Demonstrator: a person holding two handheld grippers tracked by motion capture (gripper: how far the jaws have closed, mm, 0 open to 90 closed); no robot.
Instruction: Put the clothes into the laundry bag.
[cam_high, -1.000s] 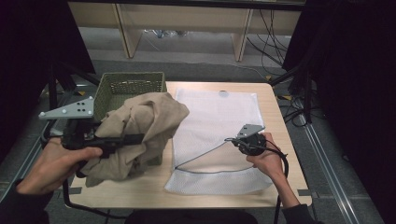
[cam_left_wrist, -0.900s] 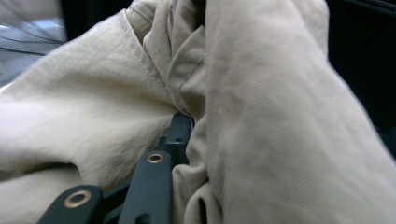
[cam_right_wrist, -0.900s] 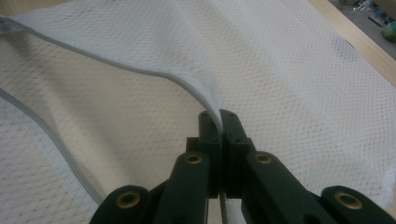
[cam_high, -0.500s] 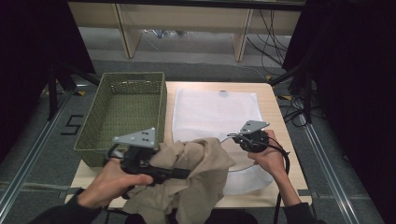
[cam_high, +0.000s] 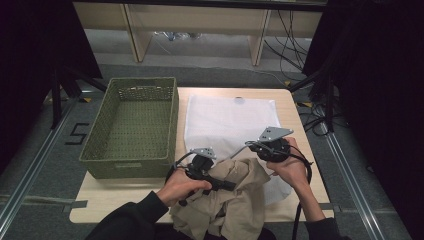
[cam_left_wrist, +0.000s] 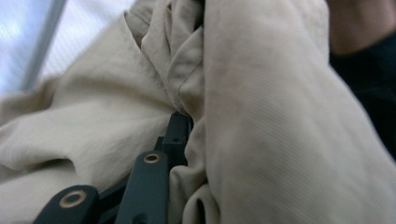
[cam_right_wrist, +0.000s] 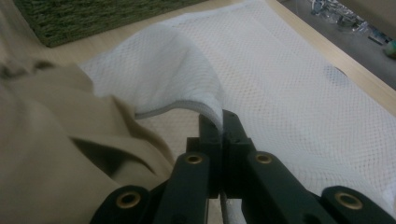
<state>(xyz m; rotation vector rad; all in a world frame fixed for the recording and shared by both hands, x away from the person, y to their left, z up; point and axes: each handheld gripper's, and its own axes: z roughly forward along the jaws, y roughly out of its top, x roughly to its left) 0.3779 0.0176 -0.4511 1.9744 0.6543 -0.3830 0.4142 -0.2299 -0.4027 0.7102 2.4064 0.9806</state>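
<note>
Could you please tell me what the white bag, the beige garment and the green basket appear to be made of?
The white bag looks like fine synthetic mesh: small regular holes show, with a sewn grey edge. The beige garment seems a woven cotton-like cloth, matte, with faint ribbing and soft creases. The green basket appears woven from cord or fibre, matte, with an openwork band below its rim; the exact fibre is unclear.

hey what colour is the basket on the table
Olive green woven basket, best seen in the high view.
</note>
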